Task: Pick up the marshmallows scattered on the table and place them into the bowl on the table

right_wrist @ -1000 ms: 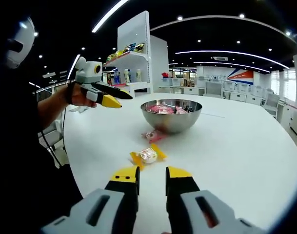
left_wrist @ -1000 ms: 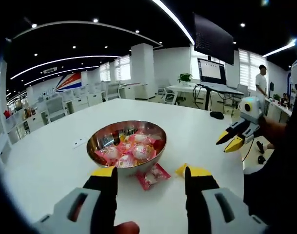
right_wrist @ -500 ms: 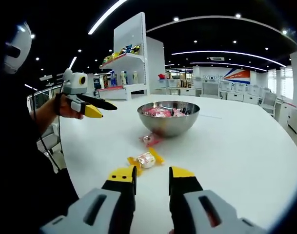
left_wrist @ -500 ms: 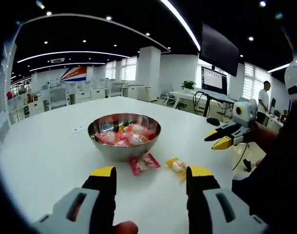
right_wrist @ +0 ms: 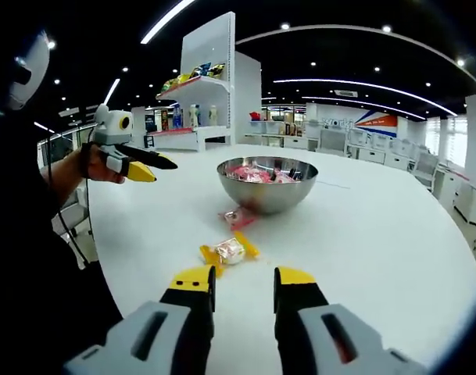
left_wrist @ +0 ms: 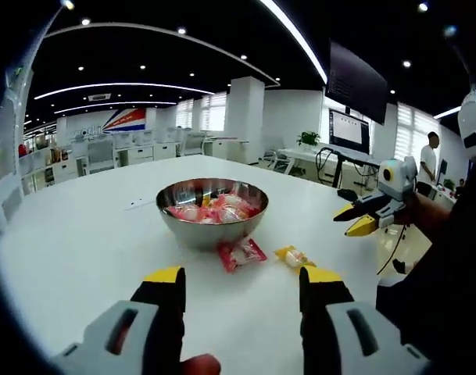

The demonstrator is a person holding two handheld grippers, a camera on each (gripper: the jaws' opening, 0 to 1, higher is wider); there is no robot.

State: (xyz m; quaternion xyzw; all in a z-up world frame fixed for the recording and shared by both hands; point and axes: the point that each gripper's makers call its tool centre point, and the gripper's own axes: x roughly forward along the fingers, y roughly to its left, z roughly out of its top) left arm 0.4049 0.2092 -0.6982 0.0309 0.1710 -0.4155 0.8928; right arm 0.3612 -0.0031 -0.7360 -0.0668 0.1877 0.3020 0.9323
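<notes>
Two wrapped marshmallows lie loose on the white round table [left_wrist: 73, 258] in the left gripper view: a pink-wrapped marshmallow [left_wrist: 241, 253] just in front of the shiny steel bowl [left_wrist: 212, 213], and a yellow-wrapped marshmallow [left_wrist: 294, 256] beside it. The bowl already holds a heap of pink sweets. Both packets look light, soft and crinkly, likely to slip, so the puffed middle seems the best hold rather than the twisted ends. The left gripper [left_wrist: 241, 277] hangs above the table with jaws wide apart, holding nothing.

In the right gripper view, the yellow packet lies just ahead of the right gripper [right_wrist: 244, 275], the pink one nearer the bowl. Its jaws stand moderately open, empty, touching nothing.
</notes>
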